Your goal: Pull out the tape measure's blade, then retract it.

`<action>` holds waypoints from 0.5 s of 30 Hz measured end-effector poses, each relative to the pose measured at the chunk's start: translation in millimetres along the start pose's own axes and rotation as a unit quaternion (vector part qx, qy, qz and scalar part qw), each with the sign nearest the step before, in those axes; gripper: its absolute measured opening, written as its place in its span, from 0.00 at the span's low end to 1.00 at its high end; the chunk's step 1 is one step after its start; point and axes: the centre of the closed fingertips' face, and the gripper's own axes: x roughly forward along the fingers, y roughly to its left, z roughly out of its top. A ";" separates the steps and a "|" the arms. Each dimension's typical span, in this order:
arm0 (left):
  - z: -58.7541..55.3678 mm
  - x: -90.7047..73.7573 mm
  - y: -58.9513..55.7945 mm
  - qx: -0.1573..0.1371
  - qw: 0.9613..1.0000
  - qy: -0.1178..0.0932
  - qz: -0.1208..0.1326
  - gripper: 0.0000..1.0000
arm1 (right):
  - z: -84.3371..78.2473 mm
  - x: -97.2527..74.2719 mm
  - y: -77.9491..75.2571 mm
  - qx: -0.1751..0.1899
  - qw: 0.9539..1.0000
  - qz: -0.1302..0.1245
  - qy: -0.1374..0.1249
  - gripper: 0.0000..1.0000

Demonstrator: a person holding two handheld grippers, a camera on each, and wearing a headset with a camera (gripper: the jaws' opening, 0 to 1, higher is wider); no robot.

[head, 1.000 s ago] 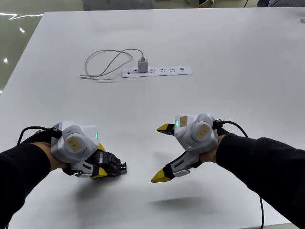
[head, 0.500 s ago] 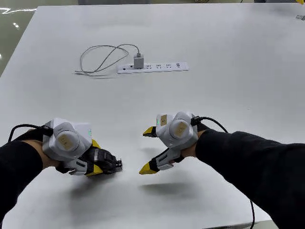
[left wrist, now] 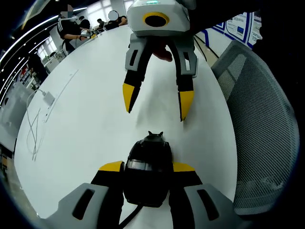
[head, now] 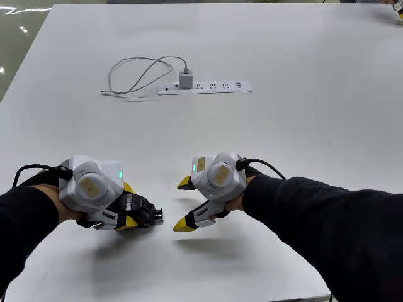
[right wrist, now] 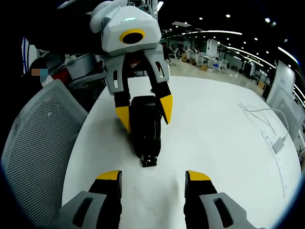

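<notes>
Grippers come first, nearest the camera, one at the end of each black sleeve (head: 327, 220). The white-and-grey left gripper (head: 135, 215) with yellow-tipped black jaws is clamped tight on the chunky black plastic tape measure (head: 146, 214), a jaw on either side of the case and its nose pointing at the other tool. The blade's little end hook (right wrist: 148, 161) sits right at the case mouth. The matching right gripper (head: 183, 203) is just beside it, jaws spread wide with nothing in them, tips aimed at the hook but apart from it. Everything's low over the plain white tabletop (head: 302, 126), and I can't tell if the case touches it. Further back lies a long white power strip (head: 208, 87) with a white charger block (head: 186, 80) plugged in and a thin grey cable (head: 140, 78) looping off to the left.
</notes>
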 end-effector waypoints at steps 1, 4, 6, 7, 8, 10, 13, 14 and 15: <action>0.1 0.0 -0.1 0.000 1.000 0.000 -0.001 0.31 | 2.0 1.7 0.2 0.000 1.000 0.001 -0.001 0.48; 0.1 0.0 -0.3 0.000 1.000 -0.002 0.000 0.31 | 7.2 6.5 -1.8 0.003 1.000 0.001 -0.005 0.44; 0.1 0.0 -0.4 -0.001 1.000 -0.003 0.000 0.31 | 9.5 10.4 -1.4 -0.004 1.000 0.003 -0.003 0.42; 0.0 0.0 -0.4 -0.002 1.000 -0.004 0.001 0.31 | 10.2 11.7 -0.8 -0.003 1.000 0.003 -0.002 0.41; -0.7 0.1 -0.1 -0.002 1.000 -0.003 0.001 0.31 | 11.8 13.5 0.7 -0.005 1.000 0.006 -0.003 0.41; -1.1 0.4 0.1 -0.002 1.000 -0.001 0.003 0.31 | 13.2 16.5 5.3 -0.012 1.000 0.015 -0.004 0.40; -1.5 0.5 0.1 0.000 1.000 -0.001 0.007 0.31 | 10.7 21.7 8.9 -0.021 1.000 0.018 0.005 0.38; -1.6 0.3 0.3 0.000 1.000 -0.002 0.007 0.31 | 10.9 22.4 9.2 -0.024 1.000 0.019 0.006 0.37; -1.6 0.4 0.4 -0.001 1.000 -0.003 0.007 0.31 | 10.8 22.9 9.1 -0.028 0.999 0.019 0.008 0.35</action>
